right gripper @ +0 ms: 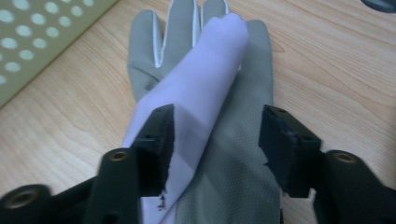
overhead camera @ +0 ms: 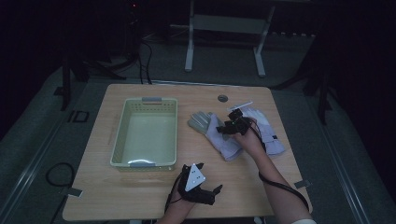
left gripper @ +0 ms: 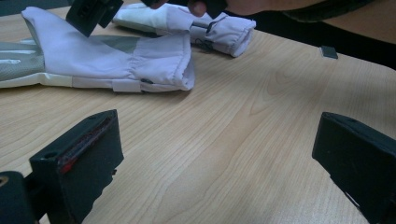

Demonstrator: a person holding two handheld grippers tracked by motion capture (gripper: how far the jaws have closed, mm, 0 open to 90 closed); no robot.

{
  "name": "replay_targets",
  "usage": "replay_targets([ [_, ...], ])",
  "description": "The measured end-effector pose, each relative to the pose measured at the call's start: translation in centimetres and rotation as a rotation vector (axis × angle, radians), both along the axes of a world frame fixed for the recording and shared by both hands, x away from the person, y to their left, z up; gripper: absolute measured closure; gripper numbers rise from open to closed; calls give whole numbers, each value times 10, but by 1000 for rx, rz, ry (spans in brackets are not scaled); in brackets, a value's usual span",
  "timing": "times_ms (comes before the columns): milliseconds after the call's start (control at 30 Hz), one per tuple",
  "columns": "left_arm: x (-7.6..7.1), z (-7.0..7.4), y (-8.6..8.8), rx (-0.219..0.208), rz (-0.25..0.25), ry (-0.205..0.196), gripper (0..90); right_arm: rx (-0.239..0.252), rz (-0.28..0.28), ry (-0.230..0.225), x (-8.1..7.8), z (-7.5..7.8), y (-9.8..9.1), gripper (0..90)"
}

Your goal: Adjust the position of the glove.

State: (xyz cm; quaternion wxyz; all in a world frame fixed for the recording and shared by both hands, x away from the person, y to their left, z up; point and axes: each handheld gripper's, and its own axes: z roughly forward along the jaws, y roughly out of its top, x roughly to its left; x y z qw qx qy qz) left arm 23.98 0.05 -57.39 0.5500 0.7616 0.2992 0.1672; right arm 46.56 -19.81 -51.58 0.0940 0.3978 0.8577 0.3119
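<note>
Clearly we were mid-grasp at frame centre: right gripper (right gripper: 215,140) straddled the near glove (right gripper: 210,116), unclenched; next, clench and lift toward the basket (overhead camera: 116,140). Left gripper (left gripper: 210,163) gaped, empty.

A dim lab or recording room, not a home. A light wood-grain table (overhead camera: 140,205) stands alone on grey carpet (overhead camera: 345,154), with black cables (overhead camera: 56,172) trailing over the floor and a white metal stand frame (overhead camera: 224,28) behind it.
</note>
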Motion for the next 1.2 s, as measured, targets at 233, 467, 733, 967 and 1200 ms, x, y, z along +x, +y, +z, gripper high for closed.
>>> replay_targets([
  [233,0,0,0,1,-2,2,19,-39,23,72,10,-16,3,522],
  [467,0,0,0,1,-2,4,19,-14,3,105,8,-20,3,805],
  [733,0,0,0,0,-1,6,19,37,-64,53,-7,0,0,884],
  [967,0,0,0,6,3,2,19,118,-181,26,-31,20,-10,887],
  [1200,0,0,0,6,7,3,19,205,-292,-66,-54,46,-18,885],
])
